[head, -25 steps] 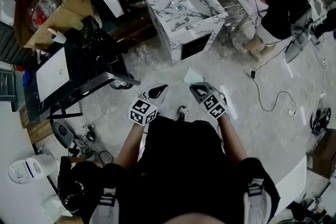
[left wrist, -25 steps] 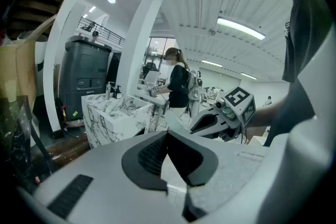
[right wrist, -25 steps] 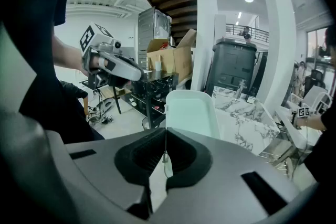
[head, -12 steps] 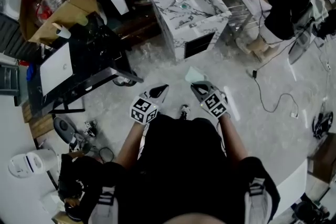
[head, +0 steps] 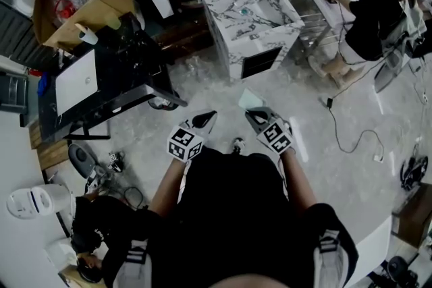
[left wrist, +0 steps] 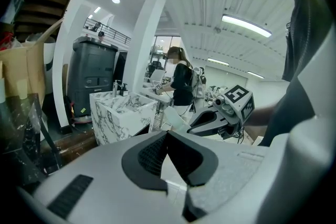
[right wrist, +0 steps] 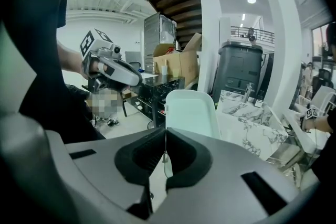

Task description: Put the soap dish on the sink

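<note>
Two grippers hang in front of the person over bare floor, both well apart from the sink, a marble-patterned block standing further ahead.

The right gripper has its jaws pinched shut on the soap dish. They bite the thin rim near one side, so most of the pale green tray stands above the tips and off to the right of the jaw line. The left gripper has its jaws pressed together with nothing between them, and it is not touching the dish.

The dish looks like a shallow, smooth-walled tray with rounded corners and a low raised lip. I judge it light and stiff, so weight should be no trouble. The glossy surface is probably slippery, though, and a hold on one edge leaves the rest hanging free, which could let it swivel in the pads if swung or bumped. The rim is the only real place to take it — the flat floor gives the jaws nothing to close on.

If it is ceramic and not plastic, which I cannot tell, a drop onto this hard floor or a knock on the sink edge could chip it, so it wants setting down flat — not dropping.
</note>
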{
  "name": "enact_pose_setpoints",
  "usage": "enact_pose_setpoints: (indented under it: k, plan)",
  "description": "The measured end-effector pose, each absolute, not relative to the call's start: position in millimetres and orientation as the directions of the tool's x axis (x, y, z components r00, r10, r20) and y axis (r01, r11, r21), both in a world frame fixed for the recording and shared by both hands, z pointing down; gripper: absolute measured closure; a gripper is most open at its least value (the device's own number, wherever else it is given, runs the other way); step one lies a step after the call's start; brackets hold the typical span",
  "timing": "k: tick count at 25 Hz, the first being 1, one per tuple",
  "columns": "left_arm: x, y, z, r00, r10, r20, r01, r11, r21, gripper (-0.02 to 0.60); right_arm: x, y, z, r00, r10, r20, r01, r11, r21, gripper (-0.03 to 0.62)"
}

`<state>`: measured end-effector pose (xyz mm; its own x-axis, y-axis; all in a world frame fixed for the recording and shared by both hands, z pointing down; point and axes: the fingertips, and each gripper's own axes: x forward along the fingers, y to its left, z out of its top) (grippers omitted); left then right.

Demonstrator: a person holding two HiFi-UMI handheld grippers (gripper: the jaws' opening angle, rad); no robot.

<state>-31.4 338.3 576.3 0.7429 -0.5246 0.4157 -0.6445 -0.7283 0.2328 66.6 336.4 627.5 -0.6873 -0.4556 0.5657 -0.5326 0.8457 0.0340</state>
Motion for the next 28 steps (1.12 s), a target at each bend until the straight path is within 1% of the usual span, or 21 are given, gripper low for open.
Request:
enact_pose_setpoints:
  k: [8, 28]
  plan:
    - [-21.9, 338.8, 580.7, 0.740, -0.523, 0.423, -0.646, -0.728, 0.230, 0.583, 67.5, 345.3, 635.5, -0.716, -0.403, 0.570, -0.478, 0.878, 0.020, 0.595]
    - [-8.4, 341.6, 576.9, 0.725, -0.533, 0.435, -0.657, -0.724, 0.208, 0.583, 81.0, 348.3, 643.6, -0.716, -0.380, 0.586, -0.452, 0.892, 0.027, 0.595]
